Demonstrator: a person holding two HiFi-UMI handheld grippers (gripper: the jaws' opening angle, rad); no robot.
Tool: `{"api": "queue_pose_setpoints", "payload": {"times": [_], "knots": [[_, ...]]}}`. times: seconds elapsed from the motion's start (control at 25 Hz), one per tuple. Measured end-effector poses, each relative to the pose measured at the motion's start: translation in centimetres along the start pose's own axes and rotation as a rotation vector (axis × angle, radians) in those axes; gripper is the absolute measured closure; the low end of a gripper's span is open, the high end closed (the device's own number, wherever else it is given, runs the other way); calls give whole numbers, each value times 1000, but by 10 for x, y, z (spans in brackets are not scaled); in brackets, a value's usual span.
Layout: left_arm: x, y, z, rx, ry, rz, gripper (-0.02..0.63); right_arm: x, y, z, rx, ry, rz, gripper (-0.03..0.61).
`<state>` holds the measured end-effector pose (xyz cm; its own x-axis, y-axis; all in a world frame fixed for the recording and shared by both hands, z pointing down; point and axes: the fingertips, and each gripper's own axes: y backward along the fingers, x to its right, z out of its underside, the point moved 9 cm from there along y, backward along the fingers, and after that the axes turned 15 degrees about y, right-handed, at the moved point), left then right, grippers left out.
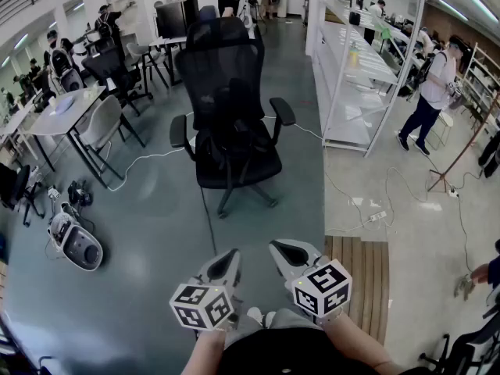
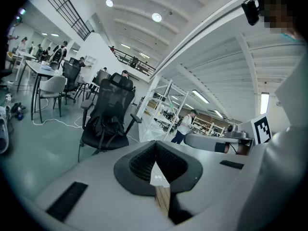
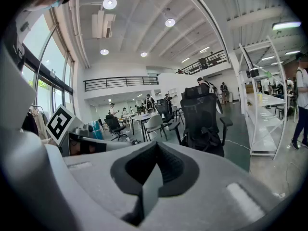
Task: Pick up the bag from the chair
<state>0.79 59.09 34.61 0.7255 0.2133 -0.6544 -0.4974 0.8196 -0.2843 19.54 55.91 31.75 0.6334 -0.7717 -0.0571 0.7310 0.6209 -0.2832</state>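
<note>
- The left gripper [image 1: 226, 261] is clenched, jaws pressed together with nothing between them. I hold it low, close to my body and well apart from the chair [image 1: 231, 61].
- The right gripper [image 1: 289, 251] is also clenched and empty, just beside the left one.
- The bag [image 2: 106, 125] is black and sits on the chair's seat against the backrest. Straps hang down its front in the left gripper view.
- Handling (estimate): it looks like a soft fabric backpack that will sag and fold when lifted. I can't judge its load. It looks neither fragile nor slippery.
- Hold (plan): take a strap or the top edge rather than pinching the body. I can't make out a top handle from here. The chair looks wheeled, so a sideways pull may roll it.
- Writing: no brand or label is readable on the bag or chair. The only print is the square patterns on the marker cubes [image 1: 205, 306].
- The jaws must open before any grasp.
</note>
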Motion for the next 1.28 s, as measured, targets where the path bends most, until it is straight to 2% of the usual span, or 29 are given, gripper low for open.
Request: {"api": "queue_pose_setpoints", "payload": {"times": [0.16,0.36,0.6,0.88,1.08,1.28], "knots": [[-5,6,5,4,4,-29,597,-2,4,3,0,7,19,581],[-8,7,3,2,-39,-99,597,6,5,4,-12,32,35,581],[-7,6,6,10,-40,-103,597,12,10,7,-16,27,44,581],[1,7,14,20,-45,-3,597,2,18,12,-3,26,2,580],[11,4,35,-29,-78,49,597,-5,27,26,-6,12,-30,580],[14,-2,48,-40,-75,52,597,-3,29,36,-9,2,-58,580]]}}
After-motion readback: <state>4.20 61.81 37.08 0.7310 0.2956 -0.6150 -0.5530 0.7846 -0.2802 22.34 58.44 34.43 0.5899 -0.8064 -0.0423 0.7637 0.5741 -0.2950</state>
